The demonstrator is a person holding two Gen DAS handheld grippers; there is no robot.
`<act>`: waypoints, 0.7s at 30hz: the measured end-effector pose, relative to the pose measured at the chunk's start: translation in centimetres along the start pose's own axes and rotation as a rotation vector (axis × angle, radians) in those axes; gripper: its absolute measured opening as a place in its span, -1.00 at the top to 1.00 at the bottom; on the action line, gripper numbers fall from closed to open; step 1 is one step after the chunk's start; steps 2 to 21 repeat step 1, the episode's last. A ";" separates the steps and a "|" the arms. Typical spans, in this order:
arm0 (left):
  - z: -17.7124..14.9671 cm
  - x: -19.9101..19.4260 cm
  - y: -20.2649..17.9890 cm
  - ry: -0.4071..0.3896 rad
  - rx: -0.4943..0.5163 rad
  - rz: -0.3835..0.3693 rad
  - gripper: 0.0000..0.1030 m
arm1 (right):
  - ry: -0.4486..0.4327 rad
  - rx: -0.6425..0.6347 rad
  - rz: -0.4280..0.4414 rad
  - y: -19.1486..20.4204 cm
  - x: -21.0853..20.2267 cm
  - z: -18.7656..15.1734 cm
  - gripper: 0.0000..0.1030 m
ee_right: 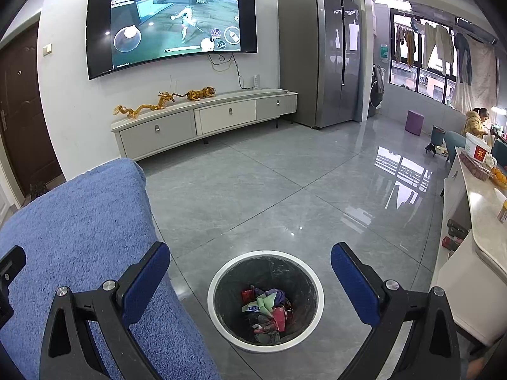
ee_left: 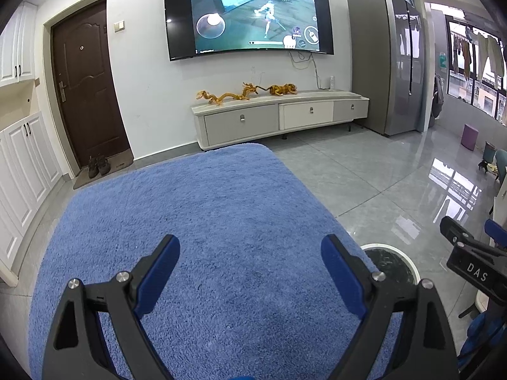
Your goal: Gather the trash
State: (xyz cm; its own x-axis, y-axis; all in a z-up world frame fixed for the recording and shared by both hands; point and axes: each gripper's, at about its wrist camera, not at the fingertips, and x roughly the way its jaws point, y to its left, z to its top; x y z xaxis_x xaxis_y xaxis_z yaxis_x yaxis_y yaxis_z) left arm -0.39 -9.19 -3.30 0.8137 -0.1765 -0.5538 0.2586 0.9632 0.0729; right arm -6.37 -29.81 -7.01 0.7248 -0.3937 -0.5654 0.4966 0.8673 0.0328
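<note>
A round white-rimmed trash bin (ee_right: 312,288) with a black liner stands on the grey tile floor, and several crumpled wrappers and papers (ee_right: 269,308) lie at its bottom. My right gripper (ee_right: 250,253) hangs above the bin, open, with nothing between its blue pads. My left gripper (ee_left: 250,245) is open over the blue fluffy rug-like surface (ee_left: 202,209), also with nothing in it. In the left wrist view the bin's rim (ee_left: 404,256) peeks out behind the right finger, and part of the right gripper's body (ee_left: 472,262) shows at the far right edge.
A low TV cabinet (ee_right: 202,120) with golden figurines stands at the far wall under a large TV (ee_right: 172,20). A grey fridge (ee_right: 320,53) is at the back right. A counter (ee_right: 481,221) with food lines the right side; a person (ee_right: 475,123) sits behind it.
</note>
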 end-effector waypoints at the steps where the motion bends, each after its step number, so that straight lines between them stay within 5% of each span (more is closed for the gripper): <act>1: 0.0 0.0 0.0 0.000 -0.001 0.001 -0.76 | 0.000 0.000 0.001 0.0 0.0 0.0 -0.99; 21: 0.0 0.0 0.0 0.000 -0.001 0.001 -0.76 | 0.000 0.000 0.001 0.0 0.0 0.0 -0.99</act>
